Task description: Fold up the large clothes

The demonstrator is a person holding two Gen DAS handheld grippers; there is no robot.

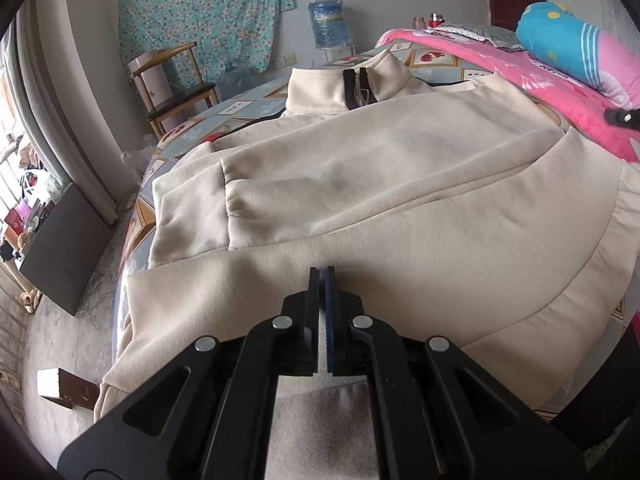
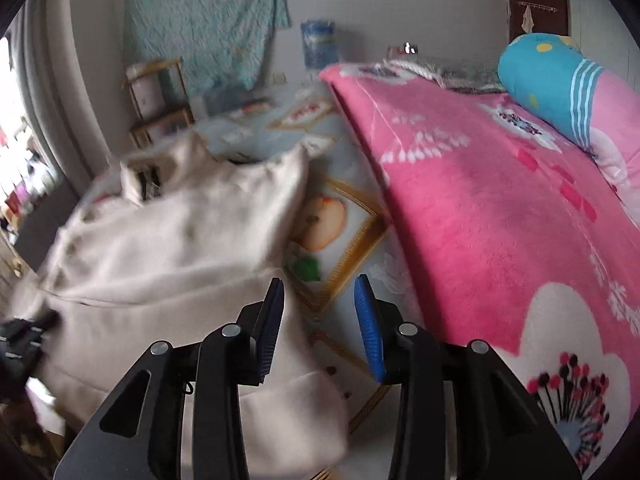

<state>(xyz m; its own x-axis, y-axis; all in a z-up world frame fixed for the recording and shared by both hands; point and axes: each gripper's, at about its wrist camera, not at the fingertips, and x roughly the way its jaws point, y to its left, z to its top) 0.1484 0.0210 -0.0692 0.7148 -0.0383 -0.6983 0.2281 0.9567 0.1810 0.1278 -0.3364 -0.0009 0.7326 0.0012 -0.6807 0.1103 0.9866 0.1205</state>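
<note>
A cream zip-collar sweatshirt (image 1: 380,184) lies spread on the bed with its collar (image 1: 320,92) at the far end. One sleeve (image 1: 192,208) is folded across its left side. My left gripper (image 1: 323,274) hovers over the near hem, shut, and no cloth shows between its pads. In the right wrist view the same sweatshirt (image 2: 160,248) looks blurred at the left. My right gripper (image 2: 319,280) stands open over the garment's right edge and the fruit-print sheet (image 2: 332,216), with nothing between its fingers. A dark piece of my left gripper (image 2: 24,336) shows at the far left edge.
A pink flowered blanket (image 2: 500,220) covers the bed's right side, with a blue and pink bolster (image 2: 560,84) on it. A wooden chair (image 1: 176,80) and a water jug (image 1: 326,24) stand by the far wall. A dark box (image 1: 64,248) sits on the floor at left.
</note>
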